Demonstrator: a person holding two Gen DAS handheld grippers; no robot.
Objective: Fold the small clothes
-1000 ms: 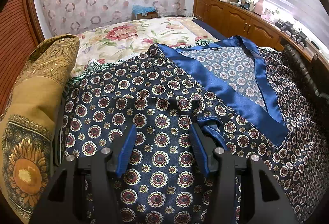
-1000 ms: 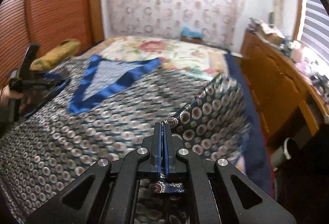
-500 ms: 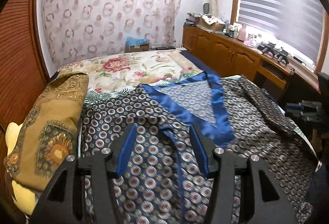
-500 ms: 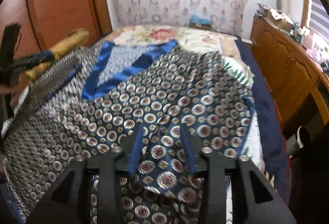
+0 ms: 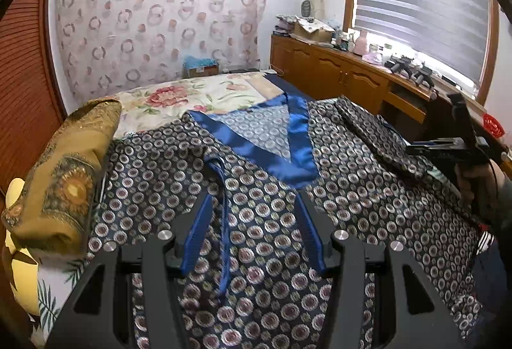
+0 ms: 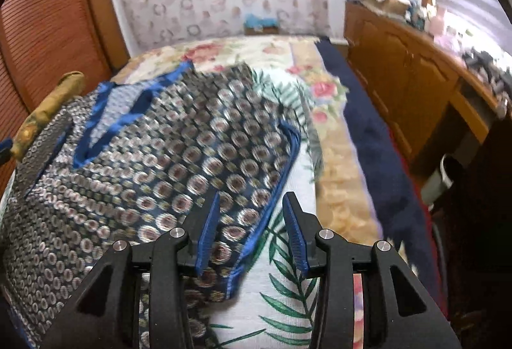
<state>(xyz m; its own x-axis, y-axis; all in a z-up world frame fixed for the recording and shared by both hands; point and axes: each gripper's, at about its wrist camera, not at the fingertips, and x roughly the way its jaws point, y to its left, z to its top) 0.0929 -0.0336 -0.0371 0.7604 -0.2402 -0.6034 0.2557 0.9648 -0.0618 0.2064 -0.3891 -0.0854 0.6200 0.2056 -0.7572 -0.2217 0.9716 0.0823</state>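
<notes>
The patterned robe [image 5: 368, 189] lies spread on the bed [image 5: 224, 89], side panels already turned inward, with the left gripper [image 5: 252, 221] and the right gripper [image 6: 251, 221] both parted and empty above it, so the next fold likely calls for pinching a hem.

My left gripper [image 5: 252, 229] hangs with jaws parted above the navy medallion-print satin robe [image 5: 265, 221]; its blue sash [image 5: 224, 221] runs between them.
</notes>
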